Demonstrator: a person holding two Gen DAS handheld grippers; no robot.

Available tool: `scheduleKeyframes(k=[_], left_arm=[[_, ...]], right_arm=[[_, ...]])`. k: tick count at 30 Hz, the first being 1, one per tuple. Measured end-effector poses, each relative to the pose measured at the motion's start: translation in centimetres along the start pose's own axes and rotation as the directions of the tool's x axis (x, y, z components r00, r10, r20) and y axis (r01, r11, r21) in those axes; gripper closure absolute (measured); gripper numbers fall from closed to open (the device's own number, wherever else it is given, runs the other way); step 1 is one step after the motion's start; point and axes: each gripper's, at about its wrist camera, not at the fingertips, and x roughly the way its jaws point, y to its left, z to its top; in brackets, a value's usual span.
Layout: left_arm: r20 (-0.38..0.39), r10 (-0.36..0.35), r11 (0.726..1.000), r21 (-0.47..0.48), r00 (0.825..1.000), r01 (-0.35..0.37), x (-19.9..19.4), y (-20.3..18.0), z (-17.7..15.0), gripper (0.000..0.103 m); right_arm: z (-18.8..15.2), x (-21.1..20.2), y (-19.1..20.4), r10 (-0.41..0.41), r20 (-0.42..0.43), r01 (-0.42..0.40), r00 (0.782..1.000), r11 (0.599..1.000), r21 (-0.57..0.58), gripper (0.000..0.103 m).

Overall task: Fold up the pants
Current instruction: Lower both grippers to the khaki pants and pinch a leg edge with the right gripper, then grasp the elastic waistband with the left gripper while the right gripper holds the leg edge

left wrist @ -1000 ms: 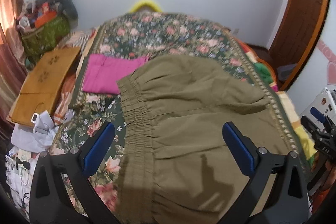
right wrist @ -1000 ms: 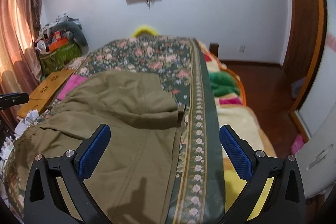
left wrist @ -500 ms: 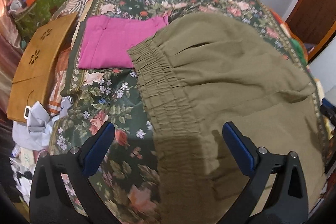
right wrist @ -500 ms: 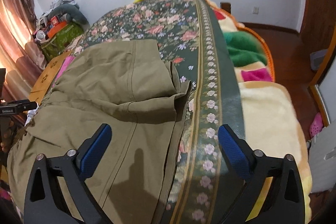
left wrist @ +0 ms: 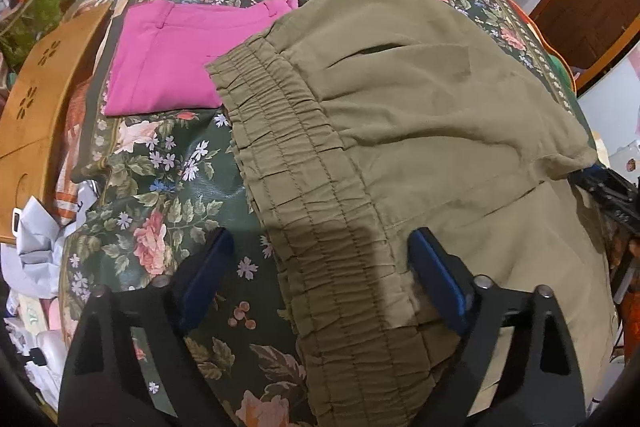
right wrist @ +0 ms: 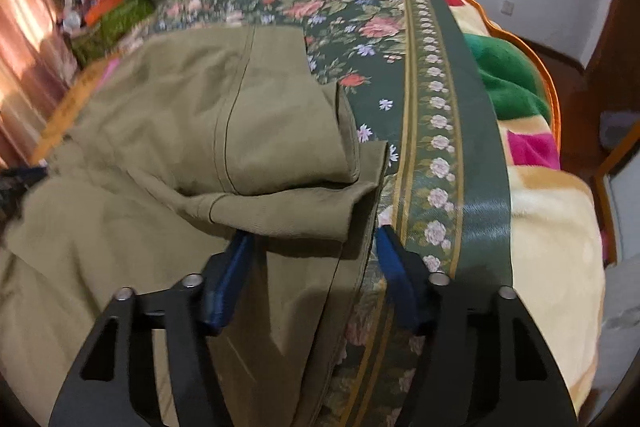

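We see the pants (left wrist: 420, 115) lying on the bed (left wrist: 168, 187), elastic waistband toward our left, legs running right and folded back. Our left hand-held gripper (left wrist: 320, 259) straddles the waistband, jaws spread. Our right hand-held gripper (right wrist: 312, 259) straddles the leg hems, jaws apart, gripping nothing.

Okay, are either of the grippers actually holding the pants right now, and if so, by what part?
Nothing is held yet. The left gripper is open astride the pants' waistband; the right gripper is open astride their hem edge.
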Motion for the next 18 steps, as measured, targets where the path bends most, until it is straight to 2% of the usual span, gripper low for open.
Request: scheduleKeyframes(k=[1, 5, 6, 11, 18], left_arm=[[0.008, 0.005, 1.000, -0.006, 1.000, -0.005, -0.1, 0.2, 0.0, 0.018], [0.044, 0.044, 0.999, -0.010, 0.998, -0.043, -0.2, 0.5, -0.5, 0.019], [0.052, 0.058, 0.998, -0.007, 0.997, -0.058, -0.3, 0.5, -0.6, 0.019], [0.080, 0.120, 0.993, -0.015, 0.989, -0.120, -0.3, 0.4, -0.7, 0.019], [0.075, 0.117, 0.993, 0.005, 0.990, -0.118, -0.8, 0.3, -0.9, 0.019]], right_arm=[[0.0, 0.2, 0.2, -0.021, -0.004, 0.021, 1.000, 1.000, -0.015, 0.058], [0.0, 0.3, -1.0, -0.029, -0.010, 0.029, 1.000, 1.000, 0.009, 0.089], [-0.1, 0.3, -1.6, -0.011, -0.010, 0.011, 1.000, 1.000, 0.029, 0.091], [-0.1, 0.3, -1.7, -0.009, -0.017, 0.010, 1.000, 0.999, 0.047, 0.095], [0.1, -0.3, -1.1, -0.025, -0.014, 0.025, 1.000, 0.999, 0.025, 0.094]])
